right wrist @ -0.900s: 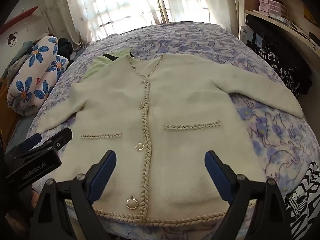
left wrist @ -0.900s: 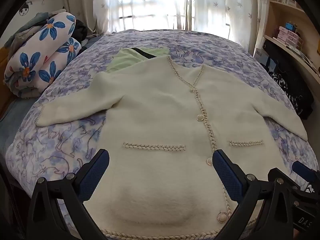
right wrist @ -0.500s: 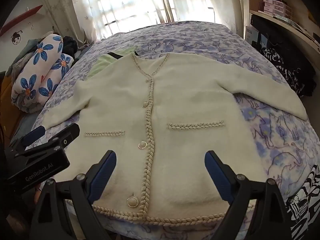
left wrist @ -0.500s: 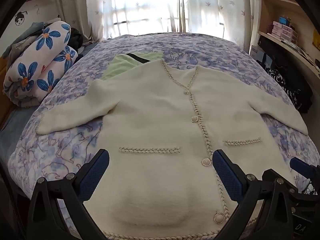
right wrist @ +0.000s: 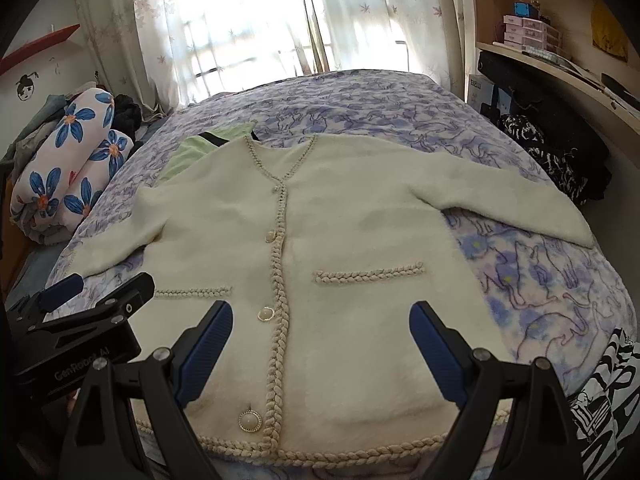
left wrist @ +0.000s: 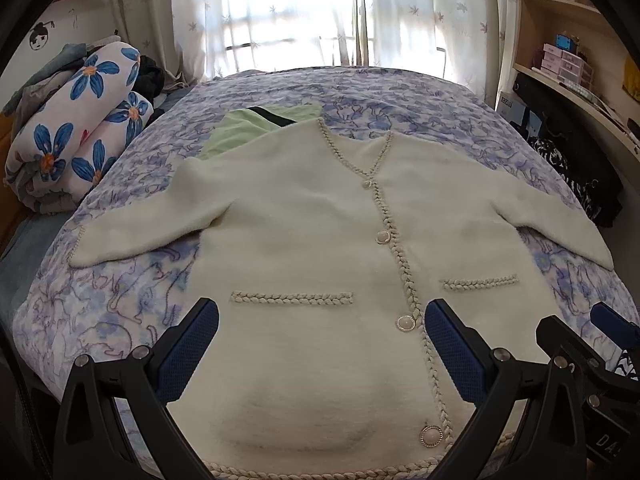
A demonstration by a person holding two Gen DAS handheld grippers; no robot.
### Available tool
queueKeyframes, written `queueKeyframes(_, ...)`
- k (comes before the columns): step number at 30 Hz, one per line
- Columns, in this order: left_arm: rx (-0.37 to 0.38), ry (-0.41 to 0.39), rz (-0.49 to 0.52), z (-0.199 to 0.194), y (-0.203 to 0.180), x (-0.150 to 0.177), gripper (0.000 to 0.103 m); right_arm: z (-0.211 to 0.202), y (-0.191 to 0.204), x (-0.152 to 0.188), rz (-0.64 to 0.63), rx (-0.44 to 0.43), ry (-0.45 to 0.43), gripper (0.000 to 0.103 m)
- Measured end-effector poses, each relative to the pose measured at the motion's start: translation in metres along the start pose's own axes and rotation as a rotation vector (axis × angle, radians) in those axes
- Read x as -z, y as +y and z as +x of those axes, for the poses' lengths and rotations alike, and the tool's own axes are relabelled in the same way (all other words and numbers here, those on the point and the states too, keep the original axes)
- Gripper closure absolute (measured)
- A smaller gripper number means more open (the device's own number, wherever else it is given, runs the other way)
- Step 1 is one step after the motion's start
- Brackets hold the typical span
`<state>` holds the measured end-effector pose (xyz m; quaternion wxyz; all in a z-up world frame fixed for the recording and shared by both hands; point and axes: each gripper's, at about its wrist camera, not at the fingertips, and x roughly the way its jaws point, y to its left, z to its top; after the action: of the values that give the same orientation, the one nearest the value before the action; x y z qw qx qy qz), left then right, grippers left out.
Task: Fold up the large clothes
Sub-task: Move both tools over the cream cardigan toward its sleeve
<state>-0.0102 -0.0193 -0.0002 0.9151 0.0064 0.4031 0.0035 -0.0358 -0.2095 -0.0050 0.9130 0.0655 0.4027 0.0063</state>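
My left jaws (left wrist: 322, 344) and right jaws (right wrist: 320, 340) stand apart, empty, above the cream cardigan's (left wrist: 320, 220) hem, just ahead of them on the bed (left wrist: 360, 92).

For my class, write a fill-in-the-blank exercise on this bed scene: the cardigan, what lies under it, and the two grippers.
1. The cream cardigan lies spread flat on the bed with its front facing ____.
2. Both the left gripper and the right gripper have their jaws ____.
3. The garment peeking out from under the cardigan's shoulder is light ____.
4. The rolled bedding beside the bed is printed with blue ____.

Missing words: up; open; green; flowers
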Motion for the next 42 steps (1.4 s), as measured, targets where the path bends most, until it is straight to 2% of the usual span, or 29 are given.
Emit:
queueKeyframes(5, -0.002, -0.001, -0.002, -0.001, 0.0, 0.002, 0.001, -0.002, -0.001, 0.001, 0.0, -0.014, -0.012, 0.012)
queueKeyframes(12, 0.004, 0.003, -0.004, -0.008, -0.003, 0.006, 0.001, -0.015, -0.001, 0.003, -0.006, -0.006, -0.078, 0.012)
queueKeyframes(22, 0.03, 0.011, -0.037, -0.006, 0.007, 0.005, 0.001, -0.013, 0.011, 0.006, -0.078, -0.004, -0.063, 0.01)
queueKeyframes(24, 0.043, 0.019, -0.048, 0.001, 0.011, 0.002, 0.001, -0.007, 0.012, 0.003, -0.075, -0.013, -0.059, 0.005)
queueKeyframes(34, 0.126, 0.103, -0.069, 0.072, 0.018, -0.025, 0.001, 0.042, 0.017, -0.017, -0.027, -0.058, 0.028, 0.005)
queueKeyframes(36, 0.134, 0.127, -0.069, 0.089, 0.017, -0.03, 0.001, 0.057, 0.016, -0.022, -0.012, -0.042, 0.046, 0.005)
queueKeyframes(42, 0.153, 0.2, -0.084, 0.136, 0.023, -0.047, 0.001, 0.101, 0.021, -0.044, -0.018, -0.029, 0.123, 0.015)
